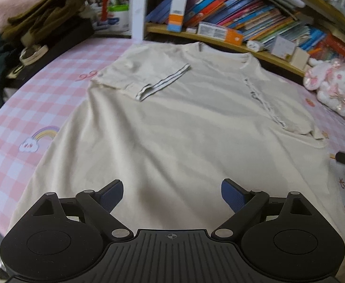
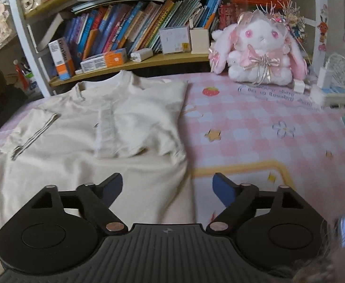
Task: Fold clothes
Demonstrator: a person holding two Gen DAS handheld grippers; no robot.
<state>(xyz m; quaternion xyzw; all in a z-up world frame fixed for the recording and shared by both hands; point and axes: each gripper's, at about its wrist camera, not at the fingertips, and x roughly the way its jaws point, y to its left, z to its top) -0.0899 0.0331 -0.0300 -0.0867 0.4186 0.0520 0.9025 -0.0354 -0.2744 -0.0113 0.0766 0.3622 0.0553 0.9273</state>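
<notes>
Cream T-shirt (image 1: 177, 122) lies flat on the pink checked tablecloth (image 2: 255, 127), both sleeves folded inward, collar toward the bookshelf (image 2: 129, 63). We hold our left gripper (image 1: 172, 194) and right gripper (image 2: 167, 189) spread wide, gripping nothing, above the shirt's hem end; a plush rabbit (image 2: 258, 52) sits beside the bookshelf.

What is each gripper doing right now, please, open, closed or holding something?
Left gripper: open, holding nothing, above the cream shirt.
Right gripper: open, holding nothing, over the shirt's right edge.

Plush bunny (image 2: 259, 54), books (image 2: 129, 26), perhaps chargers (image 2: 323, 80).
</notes>
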